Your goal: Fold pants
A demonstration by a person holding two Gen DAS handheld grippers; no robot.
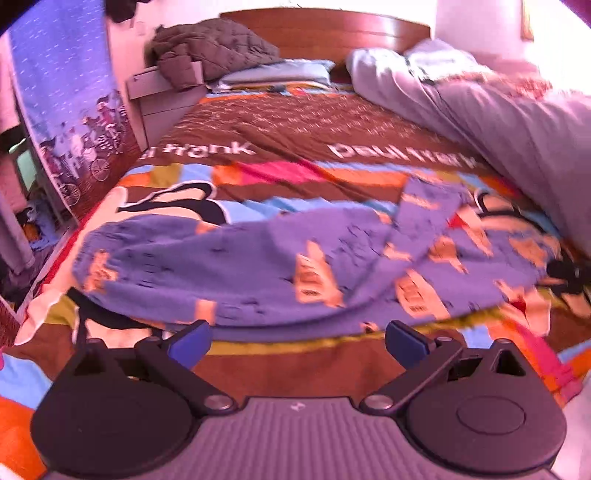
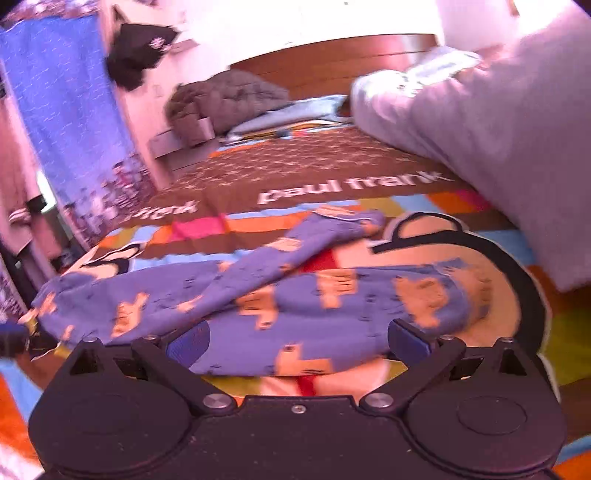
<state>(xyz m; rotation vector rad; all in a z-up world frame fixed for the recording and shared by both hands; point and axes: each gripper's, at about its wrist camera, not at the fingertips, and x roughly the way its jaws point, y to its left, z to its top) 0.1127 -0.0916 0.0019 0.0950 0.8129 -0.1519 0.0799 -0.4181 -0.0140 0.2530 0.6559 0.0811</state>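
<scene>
Blue pants [image 1: 258, 266] with an orange animal print lie spread across the colourful bedspread [image 1: 295, 129], waist at the left, one leg crossing over the other at the right. My left gripper [image 1: 297, 341] is open and empty, just short of the pants' near edge. In the right wrist view the pants [image 2: 295, 295] lie with one leg angled up and away. My right gripper [image 2: 297, 341] is open and empty, its blue fingertips [image 2: 188, 343] over the near edge of the lower leg. The right gripper shows at the left view's right edge [image 1: 569, 275].
A bunched pale duvet [image 1: 517, 122] fills the bed's right side. A brown jacket [image 1: 210, 48] lies on a bedside unit by the wooden headboard [image 1: 332, 29]. A blue printed curtain [image 1: 66, 103] hangs at the left, with clutter on the floor below.
</scene>
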